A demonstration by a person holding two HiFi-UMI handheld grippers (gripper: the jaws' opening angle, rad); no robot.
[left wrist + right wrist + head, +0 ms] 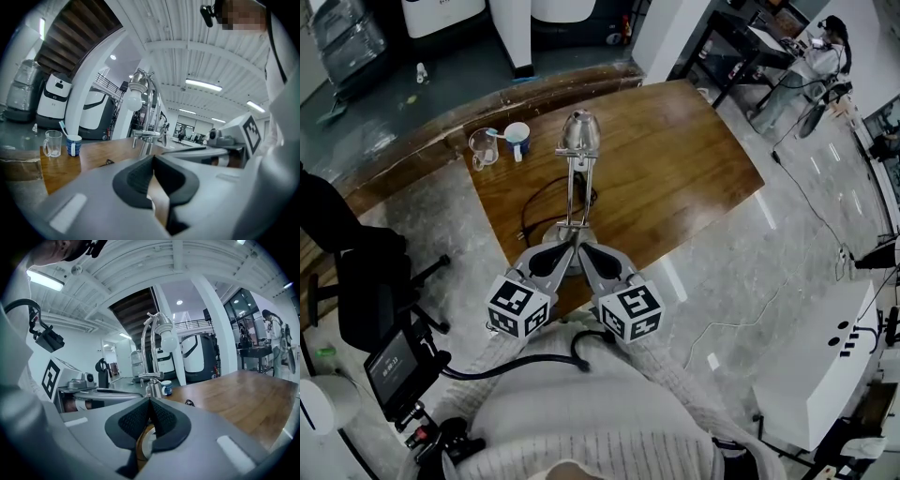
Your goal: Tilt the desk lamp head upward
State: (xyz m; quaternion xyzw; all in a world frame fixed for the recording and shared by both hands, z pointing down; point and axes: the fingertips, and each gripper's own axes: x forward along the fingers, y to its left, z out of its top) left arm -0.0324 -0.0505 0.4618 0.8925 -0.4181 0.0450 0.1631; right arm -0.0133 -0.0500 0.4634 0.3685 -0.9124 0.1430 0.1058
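A silver desk lamp stands on the wooden table, its head with a white bulb pointing downward. The jointed metal arm rises from a base at the table's near edge. My left gripper and right gripper sit side by side just in front of the base, tips angled toward each other. Both are shut with nothing between their pads. The left gripper sees the lamp straight ahead. The right gripper sees the lamp head above and ahead.
A clear glass mug and a blue-and-white cup holding a toothbrush stand at the table's far left. A black cable lies by the lamp. A black chair stands to the left. A person stands far right.
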